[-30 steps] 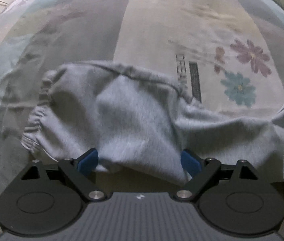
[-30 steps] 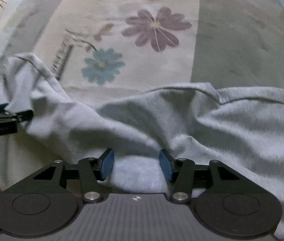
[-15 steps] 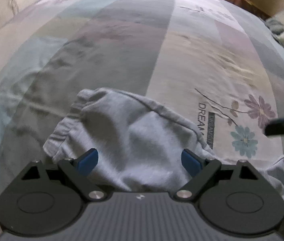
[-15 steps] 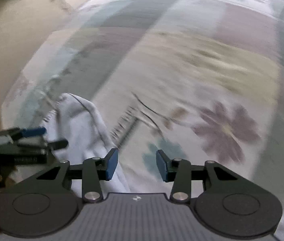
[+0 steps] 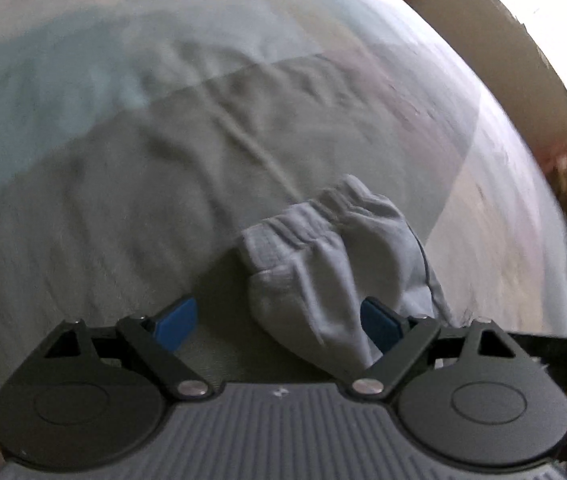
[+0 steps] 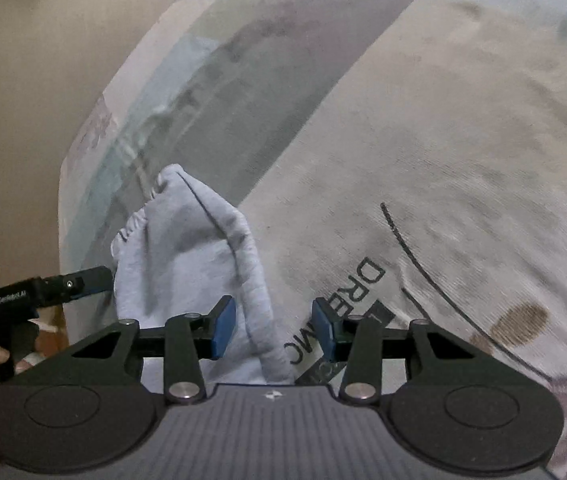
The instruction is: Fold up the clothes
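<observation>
Judging by the bunched grey garment point(image 5: 323, 264) lying on the bed sheet point(image 5: 123, 184), little folding is done. The left claw point(image 5: 279, 322) is seen closing yet wide, the cloth not pinched. The right claw point(image 6: 274, 328), half-open, straddles the garment's edge beside the sheet's printed lettering point(image 6: 347, 300). Nothing blocks it.

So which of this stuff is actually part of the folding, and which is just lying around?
Part of the job:
- grey garment
- left gripper, jaws wide but closing a little, cloth between them
- right gripper, jaws apart over the cloth's edge

Just there:
- flowered bedsheet
- wall
</observation>
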{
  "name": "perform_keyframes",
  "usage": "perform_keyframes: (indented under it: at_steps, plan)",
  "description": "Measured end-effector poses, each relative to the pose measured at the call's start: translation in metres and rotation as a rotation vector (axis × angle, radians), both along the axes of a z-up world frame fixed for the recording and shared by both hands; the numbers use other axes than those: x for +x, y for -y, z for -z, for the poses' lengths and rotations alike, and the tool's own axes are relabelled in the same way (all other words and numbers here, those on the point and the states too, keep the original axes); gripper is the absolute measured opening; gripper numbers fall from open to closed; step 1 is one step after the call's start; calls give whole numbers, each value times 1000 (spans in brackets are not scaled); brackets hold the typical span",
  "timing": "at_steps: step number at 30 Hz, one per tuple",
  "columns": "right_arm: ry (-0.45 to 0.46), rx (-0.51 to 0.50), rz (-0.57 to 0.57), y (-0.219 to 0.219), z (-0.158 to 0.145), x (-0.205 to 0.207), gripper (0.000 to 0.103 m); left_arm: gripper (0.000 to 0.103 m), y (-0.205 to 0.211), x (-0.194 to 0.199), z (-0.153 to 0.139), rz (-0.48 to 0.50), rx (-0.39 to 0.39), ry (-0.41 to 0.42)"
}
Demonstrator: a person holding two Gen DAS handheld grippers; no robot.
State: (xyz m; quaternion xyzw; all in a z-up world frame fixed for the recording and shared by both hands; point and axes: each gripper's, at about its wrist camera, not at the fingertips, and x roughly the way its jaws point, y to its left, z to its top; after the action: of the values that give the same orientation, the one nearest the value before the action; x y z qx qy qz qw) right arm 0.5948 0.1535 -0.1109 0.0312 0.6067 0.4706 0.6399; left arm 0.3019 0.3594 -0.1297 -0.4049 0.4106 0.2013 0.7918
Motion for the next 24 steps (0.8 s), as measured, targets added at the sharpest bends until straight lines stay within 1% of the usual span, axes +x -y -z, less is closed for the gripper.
perform_keyframes:
  at_steps: [3,6,10,12,14,16,17,19,20,21,22,23,24]
  plan:
    - [-81,52,-4,-6,9,13,51,85,-12,-7,10,-35,-63,99]
    - [-167,109,-21,-15,16,25,56,85,-24,-5,17,-55,-109,194]
    - [-229,155,-67,-46,23,37,56,85,-36,8,22,-38,-141,250]
    - [-245,171,-86,-61,25,41,56,85,-39,11,26,-46,-175,265]
    - [-265,183,-93,-68,26,42,56,84,-39,6,30,-57,-222,280]
    - [-288,192,-96,-70,28,43,56,84,-33,1,35,-65,-290,290]
    - [-297,195,-99,-67,30,42,55,83,-30,-1,36,-60,-300,289]
    - [-312,201,-102,-62,33,40,49,82,-29,5,35,-31,-272,281]
    - [-306,201,-96,-60,34,39,45,78,-29,10,34,-14,-253,278]
    - [-296,186,-85,-60,34,39,34,63,-30,16,33,-16,-221,265]
    - [-286,172,-74,-59,34,39,18,53,-30,20,30,-29,-180,232]
    - [-272,157,-67,-59,34,39,13,30,-28,25,25,-37,-131,182]
    - [-245,141,-71,-60,30,37,9,25,-25,28,21,-33,-90,140]
